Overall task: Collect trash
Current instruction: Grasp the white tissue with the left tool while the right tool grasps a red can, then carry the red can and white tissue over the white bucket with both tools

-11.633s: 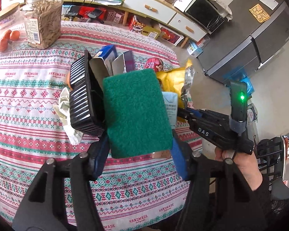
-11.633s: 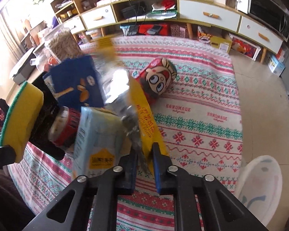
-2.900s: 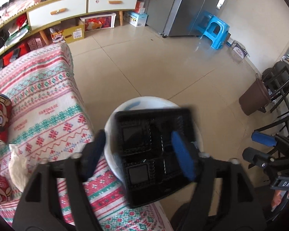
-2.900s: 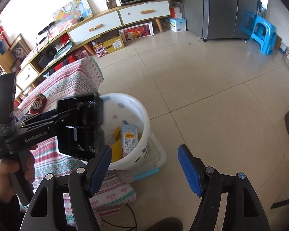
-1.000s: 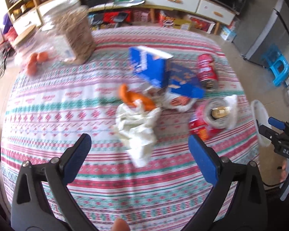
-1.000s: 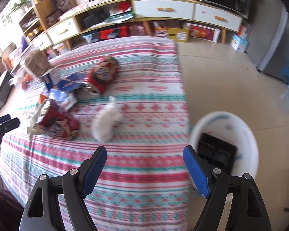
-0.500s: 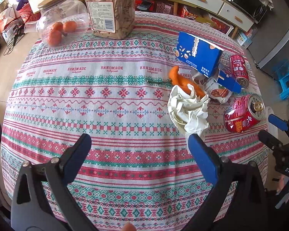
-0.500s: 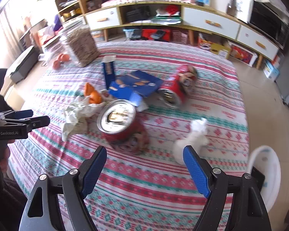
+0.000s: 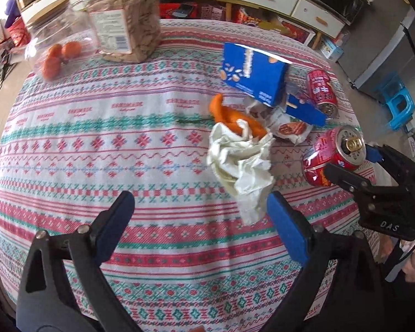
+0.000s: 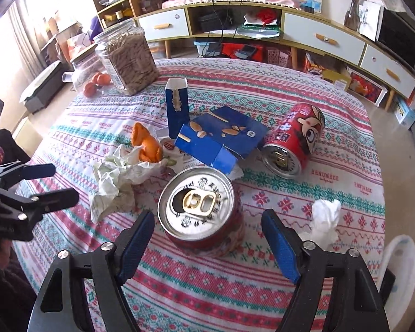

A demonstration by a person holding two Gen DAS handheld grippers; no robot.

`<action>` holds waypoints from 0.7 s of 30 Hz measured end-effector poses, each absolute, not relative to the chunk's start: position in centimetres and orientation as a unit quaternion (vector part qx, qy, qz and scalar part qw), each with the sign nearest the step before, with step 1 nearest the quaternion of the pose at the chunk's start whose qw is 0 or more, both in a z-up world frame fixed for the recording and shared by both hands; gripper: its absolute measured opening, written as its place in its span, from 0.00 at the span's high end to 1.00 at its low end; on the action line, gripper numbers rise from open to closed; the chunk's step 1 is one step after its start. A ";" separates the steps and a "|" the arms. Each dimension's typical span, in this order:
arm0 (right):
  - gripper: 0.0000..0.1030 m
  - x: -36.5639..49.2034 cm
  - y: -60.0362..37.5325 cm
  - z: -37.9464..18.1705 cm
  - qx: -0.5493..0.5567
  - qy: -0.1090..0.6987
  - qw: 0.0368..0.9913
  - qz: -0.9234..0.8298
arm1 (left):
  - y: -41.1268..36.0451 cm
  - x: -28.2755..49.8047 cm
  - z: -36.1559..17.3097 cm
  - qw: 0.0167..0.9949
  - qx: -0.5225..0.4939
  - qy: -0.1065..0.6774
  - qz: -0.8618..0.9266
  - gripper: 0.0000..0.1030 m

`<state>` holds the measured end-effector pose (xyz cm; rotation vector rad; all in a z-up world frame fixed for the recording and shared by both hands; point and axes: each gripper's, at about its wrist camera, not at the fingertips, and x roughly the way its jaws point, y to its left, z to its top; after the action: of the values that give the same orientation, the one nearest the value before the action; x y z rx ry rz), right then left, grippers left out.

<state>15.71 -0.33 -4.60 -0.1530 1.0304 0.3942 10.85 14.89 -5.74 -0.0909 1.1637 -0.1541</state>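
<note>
Trash lies on a patterned tablecloth (image 9: 124, 149). My right gripper (image 10: 209, 235) is open, its blue pads on either side of a red can (image 10: 200, 215) lying on its side with its top toward the camera; it also shows in the left wrist view (image 9: 333, 156). A second red can (image 10: 293, 138), blue cartons (image 10: 224, 135), orange peel (image 10: 146, 144), crumpled paper (image 10: 119, 179) and a white tissue (image 10: 325, 218) lie nearby. My left gripper (image 9: 200, 224) is open and empty, just short of the crumpled paper (image 9: 243, 160).
A jar of snacks (image 9: 124, 19) and a jar with oranges (image 9: 55, 47) stand at the table's far left. A white bin (image 10: 401, 271) stands on the floor past the table's right edge. Cabinets line the back wall.
Both grippers have moved in closer over the table. The right gripper now straddles the near red can; the left one has come nearer the crumpled paper.
</note>
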 end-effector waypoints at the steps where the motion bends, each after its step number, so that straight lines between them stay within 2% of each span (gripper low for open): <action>1: 0.38 15.8 -0.2 -4.6 -0.074 0.490 0.847 0.191 | 14.5 11.0 -5.9 0.832 -0.042 0.547 -0.078 0.08; 2: 0.43 15.8 0.0 -4.7 -0.076 0.493 0.845 0.194 | 14.1 11.2 -6.0 0.832 -0.043 0.546 -0.084 0.09; 13: 0.44 14.6 -2.5 -3.4 -0.061 0.496 0.844 0.195 | 13.0 13.6 -7.7 0.832 -0.071 0.544 -0.084 0.29; 16: 0.44 14.2 -3.5 -2.8 -0.054 0.495 0.846 0.189 | 12.6 14.2 -8.7 0.824 -0.078 0.554 -0.083 0.37; 18: 0.44 14.0 -4.2 -2.5 -0.049 0.495 0.848 0.185 | 12.3 14.4 -9.2 0.818 -0.085 0.562 -0.089 0.52; 21: 0.44 13.6 -5.0 -2.1 -0.046 0.494 0.850 0.179 | 11.8 14.2 -9.0 0.818 -0.088 0.561 -0.092 0.58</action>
<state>13.59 -5.04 -2.05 -0.0975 1.0406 0.3778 14.24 11.77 -8.96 -0.1869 1.1960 -0.1968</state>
